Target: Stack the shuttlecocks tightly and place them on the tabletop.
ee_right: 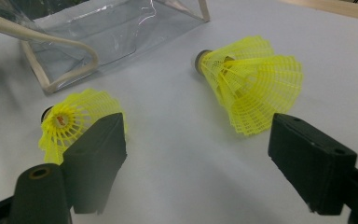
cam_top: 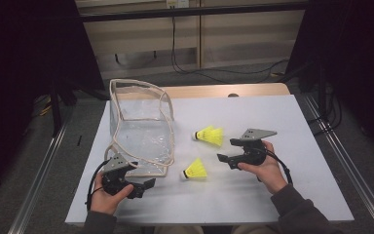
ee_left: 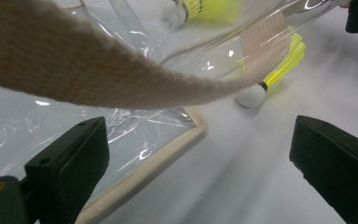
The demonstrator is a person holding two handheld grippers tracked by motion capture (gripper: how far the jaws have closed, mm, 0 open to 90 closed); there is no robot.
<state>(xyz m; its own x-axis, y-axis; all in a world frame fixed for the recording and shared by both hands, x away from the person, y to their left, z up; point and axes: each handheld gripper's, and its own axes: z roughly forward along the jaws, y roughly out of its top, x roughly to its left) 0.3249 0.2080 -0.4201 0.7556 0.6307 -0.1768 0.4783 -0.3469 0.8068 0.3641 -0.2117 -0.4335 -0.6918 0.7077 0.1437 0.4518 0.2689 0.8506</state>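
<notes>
Two hand-held grippers rest low over the white tabletop point(cam_top: 272, 195), each gripped from behind by a hand: the left hand-held gripper point(cam_top: 146, 185) lies at the clear bag's point(cam_top: 141, 131) near corner, jaws wide apart and empty. The right hand-held gripper point(cam_top: 222, 158) points left between two yellow shuttlecocks point(cam_top: 209, 135) point(cam_top: 195, 169), jaws spread, holding nothing; no legible writing shows
</notes>
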